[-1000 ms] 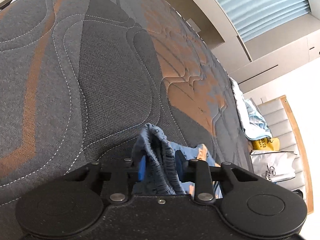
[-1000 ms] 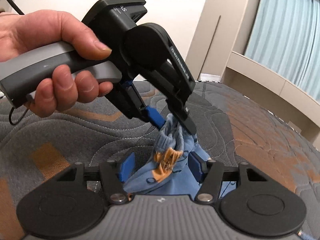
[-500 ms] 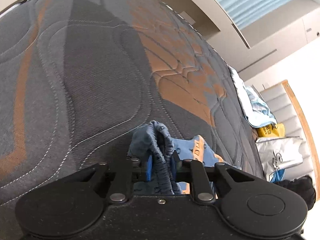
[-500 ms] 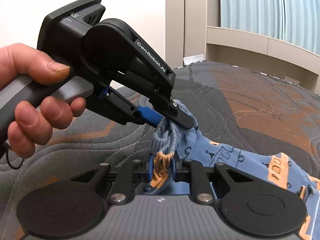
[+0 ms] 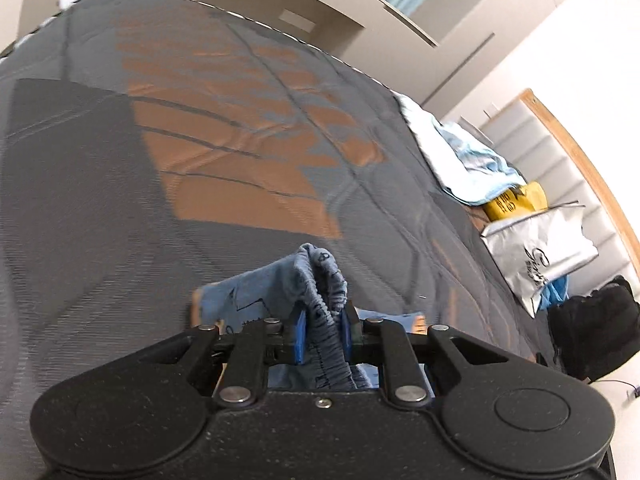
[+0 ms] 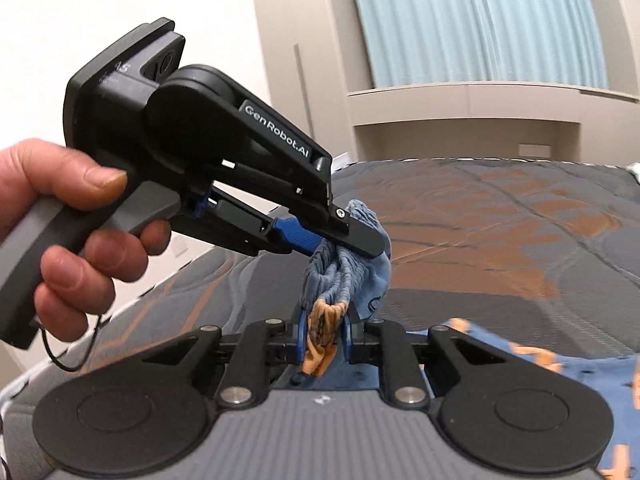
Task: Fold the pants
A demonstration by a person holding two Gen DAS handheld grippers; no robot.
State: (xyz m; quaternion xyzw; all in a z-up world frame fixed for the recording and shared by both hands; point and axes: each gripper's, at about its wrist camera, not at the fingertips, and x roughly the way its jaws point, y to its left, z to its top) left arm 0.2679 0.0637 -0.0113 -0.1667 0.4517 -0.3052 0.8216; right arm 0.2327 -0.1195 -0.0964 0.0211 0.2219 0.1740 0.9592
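Observation:
The pants [image 5: 256, 300] are small, blue with orange print and a gathered elastic waistband. They are lifted above a grey and orange quilted bed [image 5: 200, 140]. My left gripper [image 5: 323, 330] is shut on the bunched waistband. In the right wrist view the left gripper [image 6: 340, 240] pinches the waistband [image 6: 344, 268] just ahead of my right gripper [image 6: 324, 338], which is shut on an orange-printed fold of the same pants. The rest of the pants [image 6: 540, 368] trails to the right over the bed.
At the far right of the bed lie a white and light-blue cloth [image 5: 460, 156], a yellow bag [image 5: 516, 200], a silver bag [image 5: 540, 252] and a black item [image 5: 592, 332]. A padded headboard [image 5: 560, 160] stands behind them. Beige shelving and curtains [image 6: 480, 40] line the wall.
Both grippers closed on the waistband from open a second ago and have lifted it higher off the bed. The views have swung, and the pants now hang stretched to the right.

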